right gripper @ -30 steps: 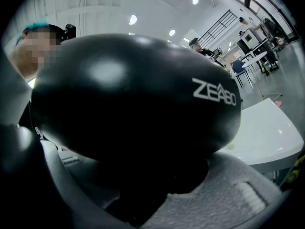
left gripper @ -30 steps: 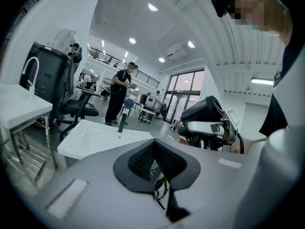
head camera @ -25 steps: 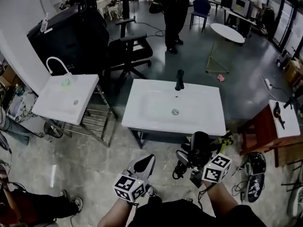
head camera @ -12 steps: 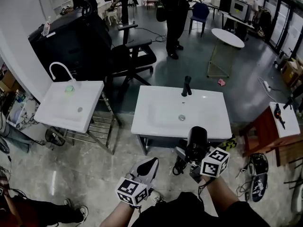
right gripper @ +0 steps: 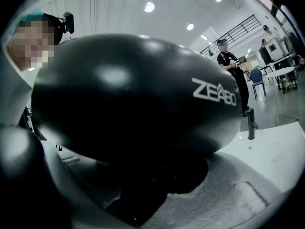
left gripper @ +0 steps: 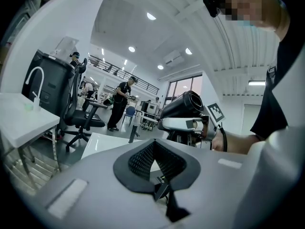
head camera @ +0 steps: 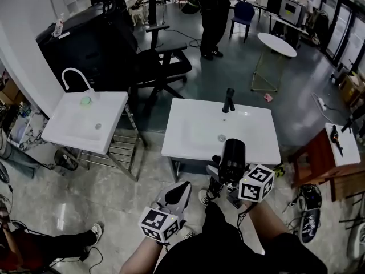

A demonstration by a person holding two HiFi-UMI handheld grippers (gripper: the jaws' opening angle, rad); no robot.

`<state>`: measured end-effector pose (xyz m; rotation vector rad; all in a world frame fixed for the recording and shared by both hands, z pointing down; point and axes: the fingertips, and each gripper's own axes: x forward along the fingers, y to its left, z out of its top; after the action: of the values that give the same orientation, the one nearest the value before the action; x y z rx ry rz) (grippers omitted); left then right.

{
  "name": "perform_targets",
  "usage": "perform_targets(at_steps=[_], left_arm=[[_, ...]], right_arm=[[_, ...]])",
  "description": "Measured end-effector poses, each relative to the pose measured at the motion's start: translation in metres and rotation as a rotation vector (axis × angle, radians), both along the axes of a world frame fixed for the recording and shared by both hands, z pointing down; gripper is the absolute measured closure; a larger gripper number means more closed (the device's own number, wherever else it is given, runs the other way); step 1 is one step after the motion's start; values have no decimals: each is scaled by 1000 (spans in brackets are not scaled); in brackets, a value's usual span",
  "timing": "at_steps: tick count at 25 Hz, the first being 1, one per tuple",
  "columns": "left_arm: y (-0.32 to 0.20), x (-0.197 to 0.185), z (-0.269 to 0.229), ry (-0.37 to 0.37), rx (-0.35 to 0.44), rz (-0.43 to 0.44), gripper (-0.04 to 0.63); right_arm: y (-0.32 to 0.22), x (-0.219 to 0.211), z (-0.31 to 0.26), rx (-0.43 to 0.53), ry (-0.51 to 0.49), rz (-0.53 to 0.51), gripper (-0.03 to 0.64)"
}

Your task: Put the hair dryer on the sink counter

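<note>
In the head view the black hair dryer [head camera: 232,156] stands nozzle-up over the front edge of the white sink counter [head camera: 188,136]. My right gripper [head camera: 223,178] is shut on its lower part, with the marker cube just to the right. In the right gripper view the dryer's body [right gripper: 133,99] fills the frame, and the counter [right gripper: 281,151] and black faucet [right gripper: 249,123] lie beyond it. My left gripper [head camera: 179,192] hangs lower left, short of the counter, shut with nothing in it. In the left gripper view its pads [left gripper: 157,163] meet, and the dryer [left gripper: 183,106] shows to the right.
A black faucet [head camera: 228,100] stands at the counter's back edge. A second white sink [head camera: 85,121] on a metal rack [head camera: 120,150] is at left, with a black office chair [head camera: 162,64] behind. A person [head camera: 214,10] stands far back. A brown stand [head camera: 319,158] is at right.
The sink counter has come closer in the view. My right gripper has carried the hair dryer up and forward to the counter's front edge. The left gripper stays low and shut.
</note>
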<state>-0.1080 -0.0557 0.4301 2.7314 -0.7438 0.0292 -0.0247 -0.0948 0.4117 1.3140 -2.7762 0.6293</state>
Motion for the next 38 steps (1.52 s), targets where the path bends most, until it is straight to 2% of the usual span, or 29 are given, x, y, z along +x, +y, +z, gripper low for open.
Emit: perform_targets(at_steps=[7,14,21,28,38], left_arm=[[-24,-4,-6,-6,21,-41,592],[-59,18,0,-15,19,-68,592],[-108,31,11,-35,-2,-87,592],[-149,53,25,-79,-13,-69,592],[-193,72,55,-94,-78,-53,592]], right_arm=[[-41,-8,-6,31,109,-61,448],[-91,5,4,18,193,-117,448],[-155,19,20,6,251,-128,448],[-213,31,53,-44,327,-145,448],[-284,49,110,-130,517,-200,448]])
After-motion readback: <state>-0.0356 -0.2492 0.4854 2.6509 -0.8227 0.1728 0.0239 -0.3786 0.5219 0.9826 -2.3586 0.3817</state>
